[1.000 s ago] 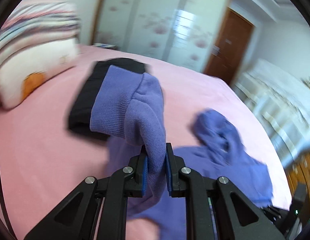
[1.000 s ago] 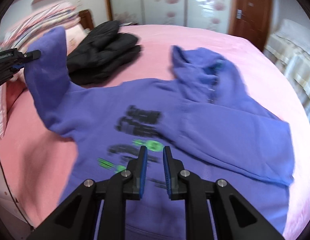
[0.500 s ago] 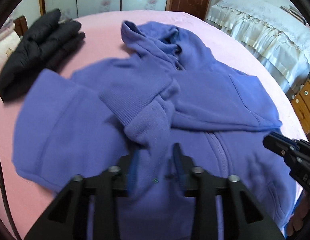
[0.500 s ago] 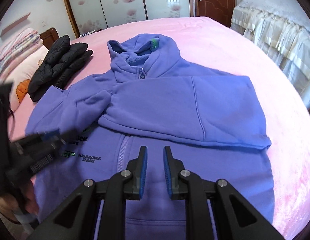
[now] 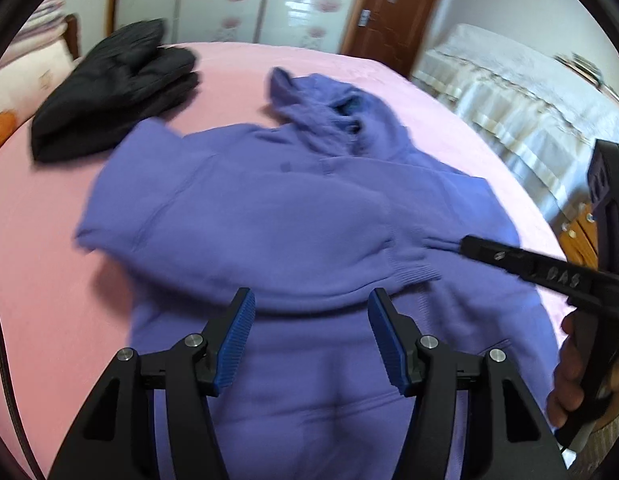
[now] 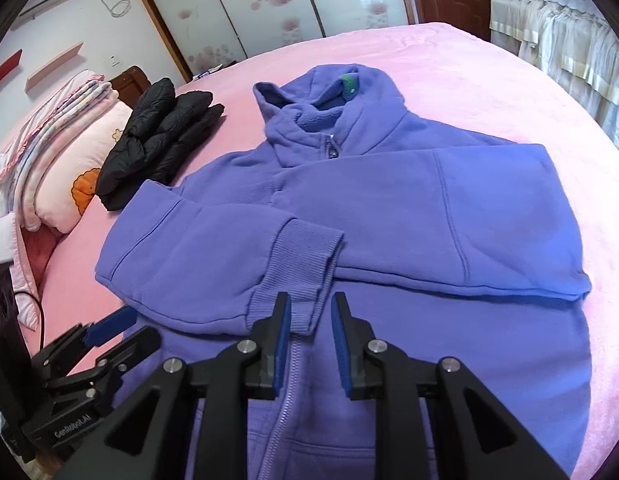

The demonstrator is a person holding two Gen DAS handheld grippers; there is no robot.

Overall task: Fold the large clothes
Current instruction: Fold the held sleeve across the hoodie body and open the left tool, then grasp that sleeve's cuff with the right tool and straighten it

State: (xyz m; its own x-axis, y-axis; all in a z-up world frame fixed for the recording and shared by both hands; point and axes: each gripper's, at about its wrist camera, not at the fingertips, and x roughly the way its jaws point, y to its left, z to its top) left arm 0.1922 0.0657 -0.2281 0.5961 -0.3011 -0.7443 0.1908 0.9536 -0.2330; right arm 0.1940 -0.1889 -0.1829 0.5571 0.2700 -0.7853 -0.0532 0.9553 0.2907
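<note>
Both jaws have just been opening and grip nothing: my left gripper (image 5: 311, 312) gapes wide, my right gripper (image 6: 307, 312) narrowly, over the purple hoodie (image 6: 389, 200), lying sleeves-crossed on the pink bed (image 6: 489, 88) beside a black jacket (image 6: 157, 140).

Hoodie (image 6: 389, 200): soft matt purple fleece cloth, ribbed knit cuff (image 6: 297, 272), metal zip down the front. Bed cover (image 6: 489, 92): pink plush, slightly fuzzy nap; black jacket (image 6: 157, 140): quilted, puffy fabric with a faint sheen. Right claw (image 6: 307, 340): matt black plastic arms, ridged blue pads, bright metal screw heads; door (image 5: 389, 16): glossy brown wood.
</note>
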